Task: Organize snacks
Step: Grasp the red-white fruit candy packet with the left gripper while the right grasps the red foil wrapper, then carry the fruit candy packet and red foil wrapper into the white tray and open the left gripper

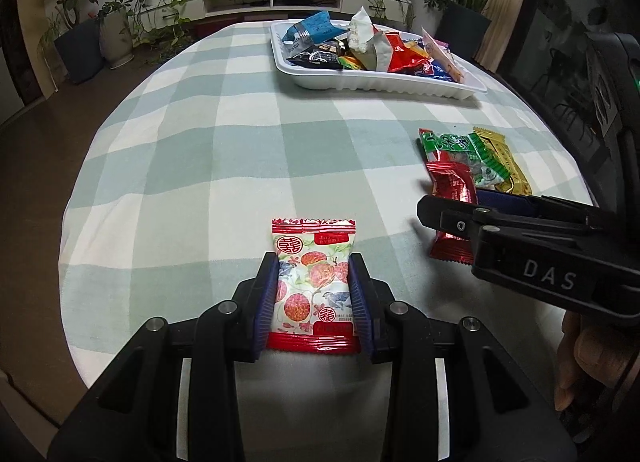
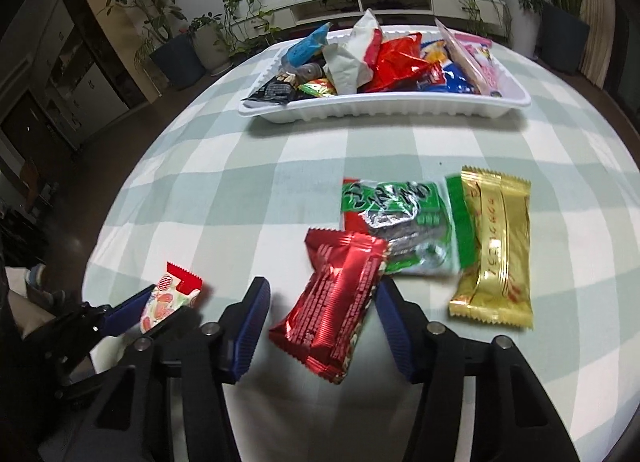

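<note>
A white snack packet with red fruit print [image 1: 313, 286] lies between the pads of my left gripper [image 1: 314, 262], which grips its sides; it also shows in the right wrist view [image 2: 168, 302]. My right gripper [image 2: 322, 294] is open, its jaws on either side of a red foil packet [image 2: 334, 302] that lies on the cloth and leans on a green packet [image 2: 404, 218]. A gold packet [image 2: 494, 246] lies beside the green one. In the left wrist view the right gripper [image 1: 448, 218] sits at the red foil packet [image 1: 452, 186].
A white tray [image 1: 384, 84] heaped with several snack packets stands at the far side of the checked tablecloth [image 1: 240, 150]; it also shows in the right wrist view [image 2: 380, 110]. Potted plants and a low white cabinet stand behind the round table.
</note>
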### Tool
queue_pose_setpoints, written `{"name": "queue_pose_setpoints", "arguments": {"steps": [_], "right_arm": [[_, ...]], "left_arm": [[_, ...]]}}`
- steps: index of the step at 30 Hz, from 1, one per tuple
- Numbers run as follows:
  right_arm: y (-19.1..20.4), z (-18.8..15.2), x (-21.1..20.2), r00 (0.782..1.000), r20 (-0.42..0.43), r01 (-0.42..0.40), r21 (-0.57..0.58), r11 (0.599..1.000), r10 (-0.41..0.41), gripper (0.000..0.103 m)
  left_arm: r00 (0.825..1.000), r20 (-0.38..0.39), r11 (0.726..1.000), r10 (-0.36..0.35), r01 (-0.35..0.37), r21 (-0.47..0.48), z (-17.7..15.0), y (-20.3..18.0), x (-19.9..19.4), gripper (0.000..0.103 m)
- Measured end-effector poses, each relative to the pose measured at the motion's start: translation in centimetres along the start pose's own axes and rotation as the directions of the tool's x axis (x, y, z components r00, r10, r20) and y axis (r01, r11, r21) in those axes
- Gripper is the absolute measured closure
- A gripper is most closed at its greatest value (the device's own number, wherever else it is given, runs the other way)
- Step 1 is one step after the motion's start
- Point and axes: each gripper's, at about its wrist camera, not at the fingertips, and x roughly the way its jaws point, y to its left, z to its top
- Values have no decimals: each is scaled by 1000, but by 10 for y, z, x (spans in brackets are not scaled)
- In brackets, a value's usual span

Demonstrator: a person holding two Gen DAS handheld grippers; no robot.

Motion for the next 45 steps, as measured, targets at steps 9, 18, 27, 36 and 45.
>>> {"name": "queue_pose_setpoints", "arguments": {"steps": [9,18,27,36,45], "right_arm": [[15,-11,0,993,20,115,-163,980,-114,56],[19,-18,-6,992,16,128,-209,969,-128,63],[21,-25,-12,994,-13,106,-241,965,-112,72],[14,-31,-29,998,10,59,-194,979,-58,76],[-17,-19,-63,997,61,-44,-75,996,48,76]], "left_arm": [[1000,-1,1000,13,-13,8,0,-2,2,71],[999,-1,999,37,-37,23,0,-6,4,71],[999,0,998,52,-52,40,0,-9,5,71],[999,8,999,38,-38,30,-1,-8,2,71],[999,22,999,-42,42,-13,6,-5,-8,72]]}}
